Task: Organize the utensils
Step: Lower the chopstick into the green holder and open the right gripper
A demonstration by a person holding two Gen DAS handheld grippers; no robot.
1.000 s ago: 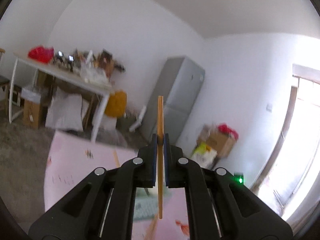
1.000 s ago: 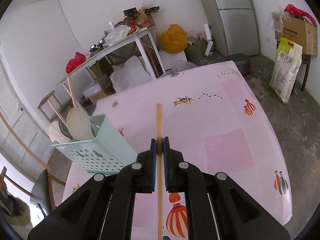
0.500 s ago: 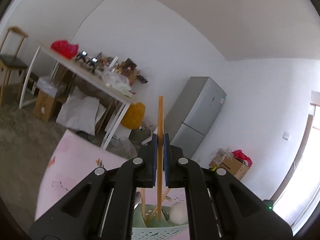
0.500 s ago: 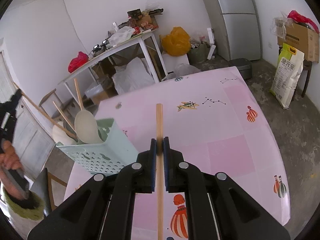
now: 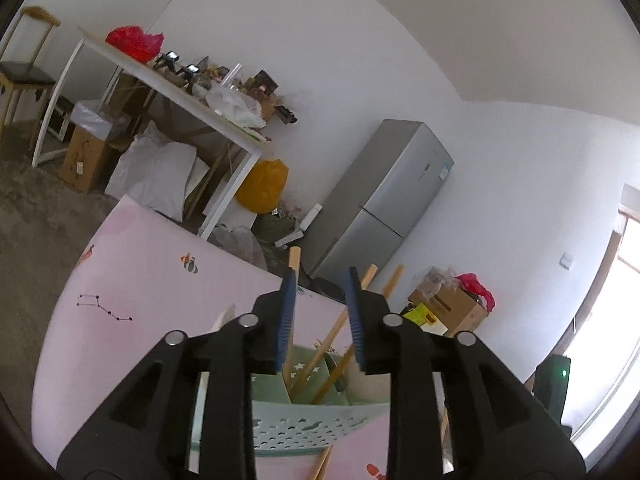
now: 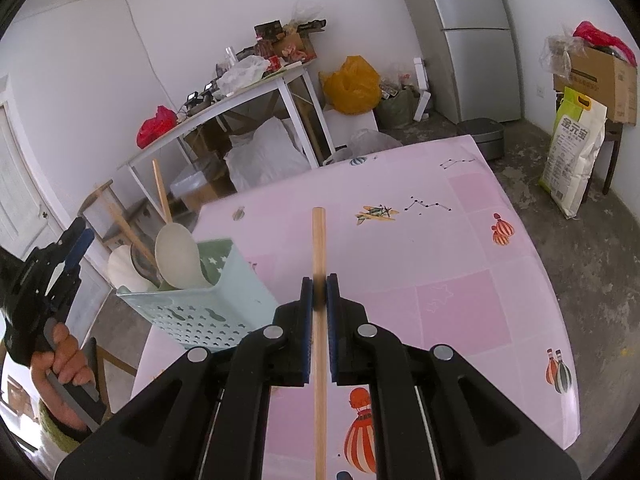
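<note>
A pale green perforated basket [image 5: 304,428] stands on the pink tablecloth [image 5: 140,280] and holds several wooden-handled utensils. My left gripper [image 5: 321,276] hovers level just above it, its jaws opening. A wooden handle [image 5: 294,258] leans by the left pad, standing in the basket with no pad pressing on it. In the right wrist view the basket [image 6: 224,312] sits at the left with a white spoon [image 6: 176,252] in it. The left gripper [image 6: 78,236] is beside it in a hand [image 6: 64,356]. My right gripper [image 6: 319,280] is shut on a long wooden stick [image 6: 319,240] over the table.
Beyond the table are a grey fridge [image 6: 476,40], a cluttered white side table [image 6: 240,92], a yellow bag [image 6: 352,84], a cardboard box [image 6: 600,76] and a rice sack [image 6: 572,152]. Another wooden stick end [image 5: 322,464] lies on the cloth below the basket.
The left gripper came down over the basket and its jaws parted, letting the wooden stick go into the basket. The right gripper kept still, gripping its stick.
</note>
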